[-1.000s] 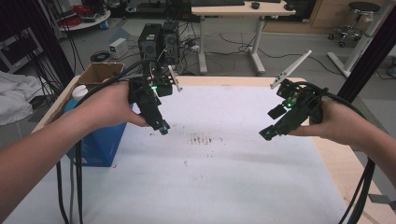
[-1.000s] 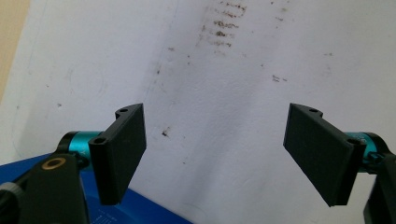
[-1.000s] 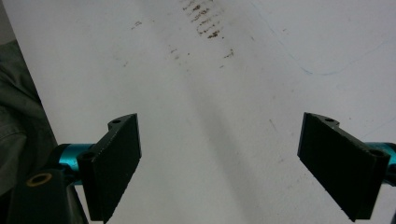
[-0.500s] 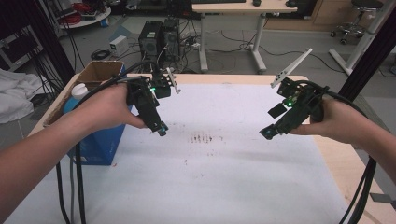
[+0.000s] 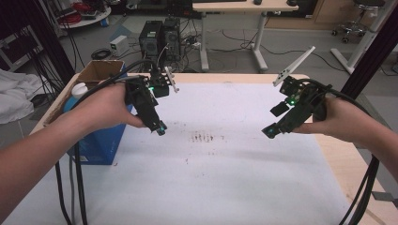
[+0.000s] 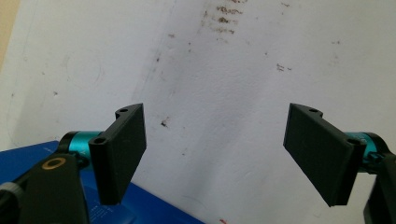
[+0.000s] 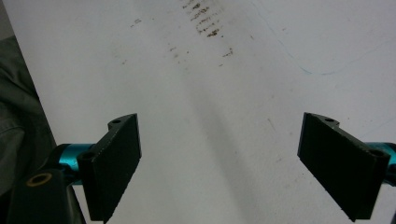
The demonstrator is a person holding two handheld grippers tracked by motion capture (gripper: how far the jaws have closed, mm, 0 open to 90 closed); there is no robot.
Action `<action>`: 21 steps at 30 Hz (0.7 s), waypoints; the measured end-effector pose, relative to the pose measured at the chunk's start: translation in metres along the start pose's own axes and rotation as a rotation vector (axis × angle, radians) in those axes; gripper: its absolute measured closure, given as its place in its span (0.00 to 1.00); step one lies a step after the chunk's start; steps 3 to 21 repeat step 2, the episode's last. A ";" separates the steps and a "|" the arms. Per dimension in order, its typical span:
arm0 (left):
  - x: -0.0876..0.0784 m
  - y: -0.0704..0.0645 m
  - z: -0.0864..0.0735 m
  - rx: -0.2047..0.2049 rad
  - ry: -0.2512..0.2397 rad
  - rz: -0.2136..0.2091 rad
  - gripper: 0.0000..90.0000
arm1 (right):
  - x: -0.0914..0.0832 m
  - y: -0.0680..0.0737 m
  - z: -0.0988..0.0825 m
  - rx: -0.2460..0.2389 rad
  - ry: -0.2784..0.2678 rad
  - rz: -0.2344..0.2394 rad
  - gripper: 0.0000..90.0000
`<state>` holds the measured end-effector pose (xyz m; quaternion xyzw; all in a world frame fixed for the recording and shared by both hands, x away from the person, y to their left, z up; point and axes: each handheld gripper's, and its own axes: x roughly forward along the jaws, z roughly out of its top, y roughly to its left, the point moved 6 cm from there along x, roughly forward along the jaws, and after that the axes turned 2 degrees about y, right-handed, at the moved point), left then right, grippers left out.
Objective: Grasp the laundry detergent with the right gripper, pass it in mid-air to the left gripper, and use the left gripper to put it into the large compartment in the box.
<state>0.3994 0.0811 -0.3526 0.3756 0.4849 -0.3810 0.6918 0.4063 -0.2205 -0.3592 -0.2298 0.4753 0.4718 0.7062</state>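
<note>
We hover both hands above the white paper-covered table (image 5: 225, 187), nothing picked yet. Left gripper (image 5: 161, 130) has its jaws wide and empty, just beside the blue rectangular box (image 5: 101, 143). Right gripper (image 5: 268, 133) is also wide and empty, tilted down over smudges (image 5: 202, 138). Next we likely reach for the box.

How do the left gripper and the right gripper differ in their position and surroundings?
The left gripper hangs beside a blue box, while the right gripper hangs over bare white table cover. The left gripper points down steeply; the right gripper slants more gently. Both have open jaws, hold nothing, and point inward toward the brown stain.
</note>
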 end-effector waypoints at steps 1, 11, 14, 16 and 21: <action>0.000 0.000 0.000 0.000 0.000 0.000 0.24 | 0.000 0.000 0.000 0.000 -0.001 -0.002 0.14; 0.000 0.000 0.000 0.000 0.000 0.000 0.24 | 0.000 0.000 0.000 -0.001 -0.001 -0.003 0.14; 0.000 0.000 0.000 0.000 0.000 0.000 0.24 | 0.000 0.000 0.000 -0.001 -0.001 -0.003 0.14; 0.000 0.000 0.000 0.000 0.000 0.000 0.24 | 0.000 0.000 0.000 -0.001 -0.001 -0.003 0.14; 0.000 0.000 0.000 0.000 0.000 0.000 0.24 | 0.000 0.000 0.000 -0.001 -0.001 -0.003 0.14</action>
